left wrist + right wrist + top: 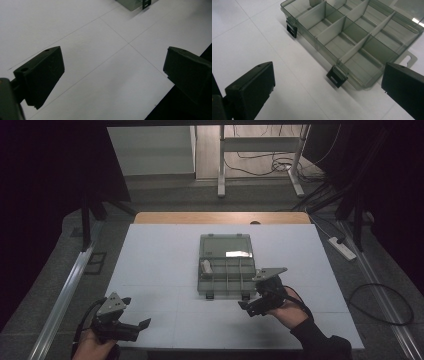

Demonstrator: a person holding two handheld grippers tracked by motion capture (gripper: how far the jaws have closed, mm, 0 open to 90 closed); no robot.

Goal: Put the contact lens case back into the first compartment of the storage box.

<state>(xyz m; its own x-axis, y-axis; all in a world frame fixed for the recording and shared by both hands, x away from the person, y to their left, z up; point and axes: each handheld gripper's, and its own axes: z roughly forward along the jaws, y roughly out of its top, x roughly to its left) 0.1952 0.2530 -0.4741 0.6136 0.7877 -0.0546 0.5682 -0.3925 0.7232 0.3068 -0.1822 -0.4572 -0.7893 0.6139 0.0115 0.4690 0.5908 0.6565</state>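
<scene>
compartment box of smoky translucent plastic lies open at the middle of the white tabletop, its flat lid folded back toward the far edge. thin dividers split the tray into small rectangular cells, and in the high view we make out one pale small object in a cell on the left side; what it is we cannot tell. two dark latches hang off the near wall of the box, square and flat.

our right gripper hovers just beside the box's near right corner, jaws spread apart and holding nothing; in the right gripper view the black jaws frame the near wall and one latch. our left gripper sits at the near left corner of the tabletop, well apart from the box, jaws likewise released with bare surface between them.

the tabletop is matte and smooth, crossed by faint seam lines. we see wide open room to the left and right of the box and along the near edge between the two grippers. a wooden strip shows along the far edge.
</scene>
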